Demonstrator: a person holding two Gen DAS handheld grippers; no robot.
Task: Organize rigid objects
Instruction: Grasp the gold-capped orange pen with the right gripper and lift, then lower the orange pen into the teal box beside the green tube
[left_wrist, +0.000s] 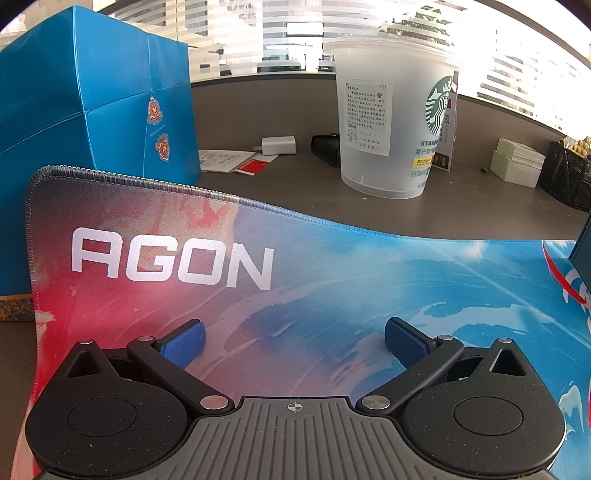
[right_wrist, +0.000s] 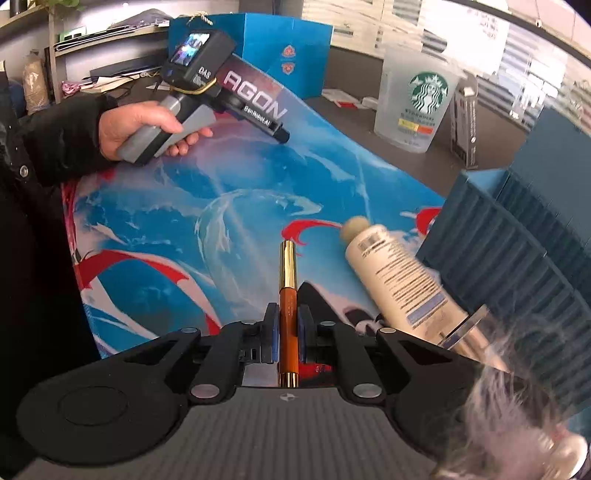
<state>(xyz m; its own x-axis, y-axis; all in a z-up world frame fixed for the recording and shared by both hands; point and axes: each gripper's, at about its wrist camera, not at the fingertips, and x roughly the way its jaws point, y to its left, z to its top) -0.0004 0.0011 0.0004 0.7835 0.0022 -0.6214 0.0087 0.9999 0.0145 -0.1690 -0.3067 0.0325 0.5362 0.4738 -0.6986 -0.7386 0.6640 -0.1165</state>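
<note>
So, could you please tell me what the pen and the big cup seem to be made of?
Pen: glossy orange barrel, likely lacquer or resin, with shiny gold metal-looking ends. Cup: frosted translucent plastic, since blurred shapes show through its matte wall.

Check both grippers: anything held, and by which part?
Right gripper is shut on the orange pen, gripping its barrel near the middle, gold cap pointing away. Left gripper holds nothing, jaws open.

Grey-brown desk (left_wrist: 461, 206) under me, mostly covered by the AGON desk mat (left_wrist: 332, 280). Off my left claw's far left stands a blue gift bag (left_wrist: 92, 92); ahead, beyond the mat, a Starbucks cup (left_wrist: 391, 122), white charger (left_wrist: 279, 145), papers (left_wrist: 225, 161). A cream tube (right_wrist: 399, 273) lies on the mat beside my right claw.
</note>
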